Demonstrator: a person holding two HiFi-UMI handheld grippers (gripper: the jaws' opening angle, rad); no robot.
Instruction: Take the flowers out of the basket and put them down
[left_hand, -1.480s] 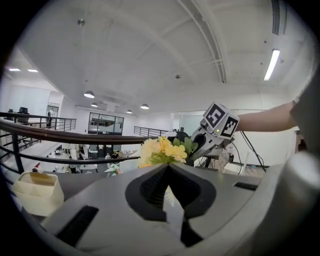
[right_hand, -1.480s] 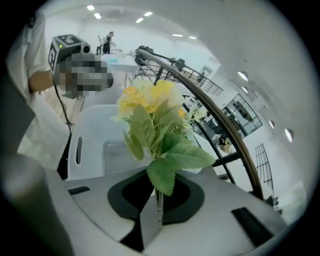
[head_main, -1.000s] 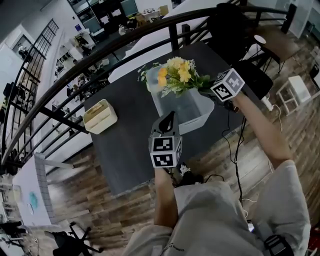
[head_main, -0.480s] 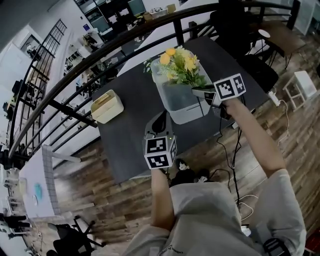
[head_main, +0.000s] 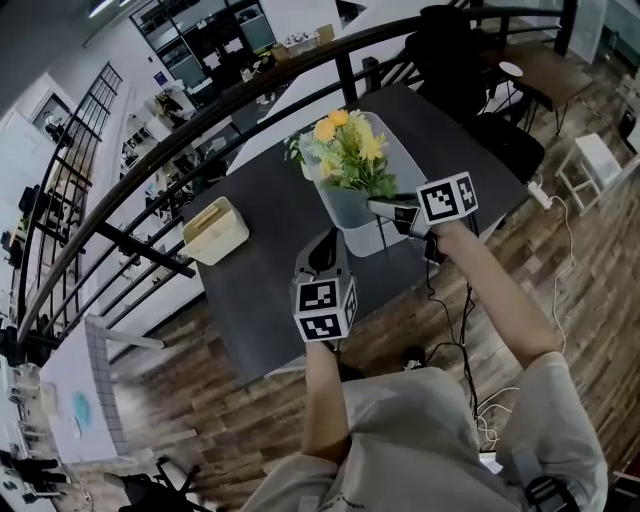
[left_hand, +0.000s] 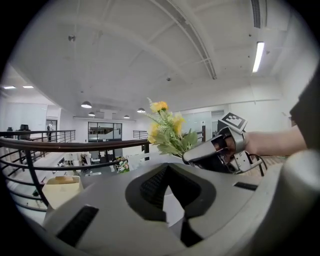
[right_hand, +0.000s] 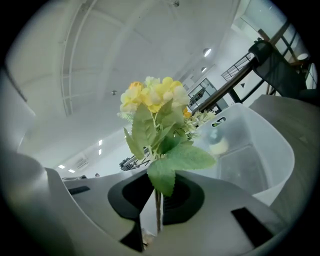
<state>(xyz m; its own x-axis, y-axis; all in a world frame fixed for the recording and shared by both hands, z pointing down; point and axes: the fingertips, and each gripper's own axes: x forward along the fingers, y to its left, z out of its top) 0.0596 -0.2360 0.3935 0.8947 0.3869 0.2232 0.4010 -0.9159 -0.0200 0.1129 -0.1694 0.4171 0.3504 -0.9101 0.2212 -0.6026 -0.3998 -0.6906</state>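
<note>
My right tongs (head_main: 378, 207) are clenched on the thin green stems of the flowers (head_main: 348, 150). My left tongs (head_main: 328, 238) are closed on nothing. They point at the near left side of the basket (head_main: 368, 236) without touching it.

The flowers are a small yellow bunch with green leaves. They hang in the air above the clear plastic basket, which stands on the dark counter (head_main: 260, 300). From my grip at the basket's near right side, the blooms lean away to the far left, over its far end. In the right gripper view the stems run straight up between the jaws, and a large leaf hides the point where they meet the pads.

As I judge it, the bunch is lifted out and now has to be set down. To do that well, I should hold this clamp firm, because the stems are slim and could pivot. I should carry the bunch sideways past the basket rim to bare counter, perhaps the stretch between the basket and the beige box (head_main: 215, 230) on the left. There I should lower it until the leaves rest before loosening.
</note>
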